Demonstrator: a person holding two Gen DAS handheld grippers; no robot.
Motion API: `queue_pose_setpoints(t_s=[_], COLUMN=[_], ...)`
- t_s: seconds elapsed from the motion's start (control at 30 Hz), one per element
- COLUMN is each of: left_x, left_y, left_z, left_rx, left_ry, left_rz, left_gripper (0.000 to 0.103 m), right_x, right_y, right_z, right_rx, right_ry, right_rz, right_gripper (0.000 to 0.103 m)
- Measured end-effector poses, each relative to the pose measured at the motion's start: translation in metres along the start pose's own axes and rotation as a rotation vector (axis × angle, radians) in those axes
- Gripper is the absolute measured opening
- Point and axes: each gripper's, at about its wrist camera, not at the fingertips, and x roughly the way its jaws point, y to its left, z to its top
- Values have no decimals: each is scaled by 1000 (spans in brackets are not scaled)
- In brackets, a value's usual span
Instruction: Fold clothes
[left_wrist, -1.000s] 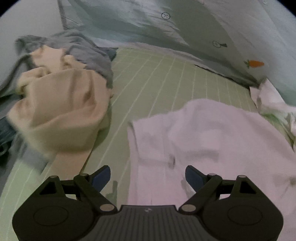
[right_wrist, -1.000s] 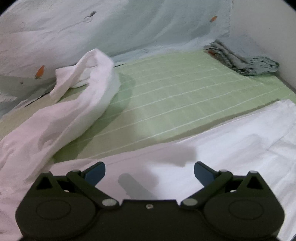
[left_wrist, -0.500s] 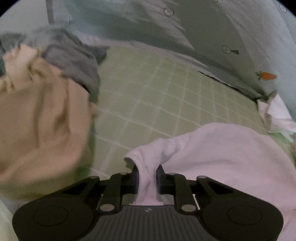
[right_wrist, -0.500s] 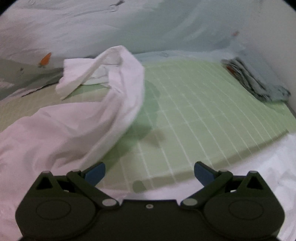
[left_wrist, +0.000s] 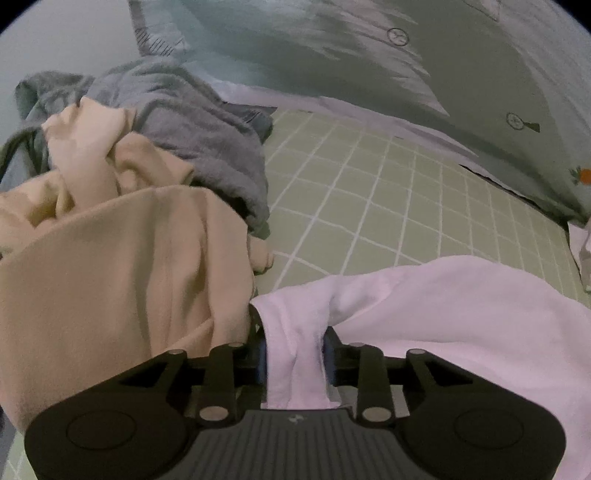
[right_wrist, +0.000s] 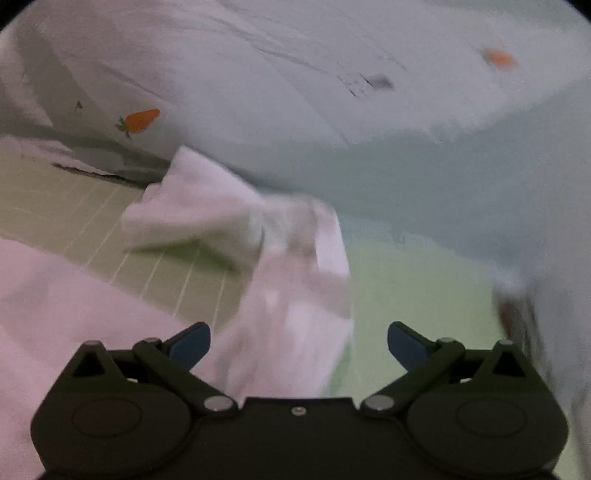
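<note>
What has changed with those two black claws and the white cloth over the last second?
The left gripper, open a second ago, has shut on a fold of the white garment and drawn closer to the beige clothes. The right gripper has swung left toward the garment's bunched far end, jaws open throughout, holding nothing. The grey clothes and green checked sheet lie as before.

Garment pile lies left of shirt on sheet

Smooth matt white cloth garment, nubbly grey towelling, soft beige fabric.
</note>
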Motion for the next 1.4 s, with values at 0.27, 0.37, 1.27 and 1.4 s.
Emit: queue_pose_setpoints(t_s=[0.27,0.37,1.27,1.4], left_x=[3,3,7,7], left_y=[-13,-17,-34,-34], left_z=[-2,-1,2,4], left_rx=[5,35,62,72], left_ry=[14,20,45,52], left_rz=[62,76,152,152], left_gripper=[35,35,36,39], right_x=[91,99,29,80], right_y=[42,16,-259,-250], right_z=[53,55,-126,-87], right_rx=[-516,-399,811,818], right_ry=[-18,-11,172,117], right_rz=[-52,-1,-288,-119], right_gripper=[45,12,67,67])
